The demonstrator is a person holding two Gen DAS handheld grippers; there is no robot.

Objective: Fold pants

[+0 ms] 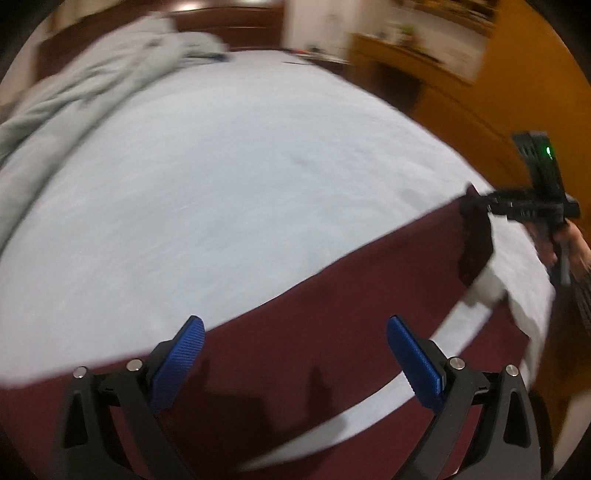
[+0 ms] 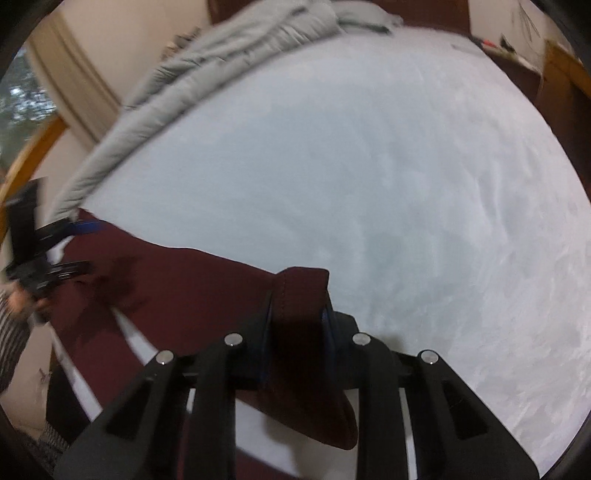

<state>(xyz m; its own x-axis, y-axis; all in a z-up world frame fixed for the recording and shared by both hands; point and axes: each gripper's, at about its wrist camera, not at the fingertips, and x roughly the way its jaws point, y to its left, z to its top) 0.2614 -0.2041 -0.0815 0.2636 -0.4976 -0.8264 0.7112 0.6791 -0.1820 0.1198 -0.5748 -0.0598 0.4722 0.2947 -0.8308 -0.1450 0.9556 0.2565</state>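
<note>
Dark maroon pants lie stretched along the near edge of a white bed. My left gripper is open, its blue pads spread just above the pants, holding nothing. My right gripper is shut on one end of the pants, which bunches between the fingers and hangs below. In the left wrist view the right gripper holds that end lifted at the far right. In the right wrist view the left gripper sits at the far left over the other end.
A rumpled grey duvet lies along the bed's far left side, also in the right wrist view. A wooden cabinet and orange wall stand beyond the bed's right edge. A dark headboard is at the back.
</note>
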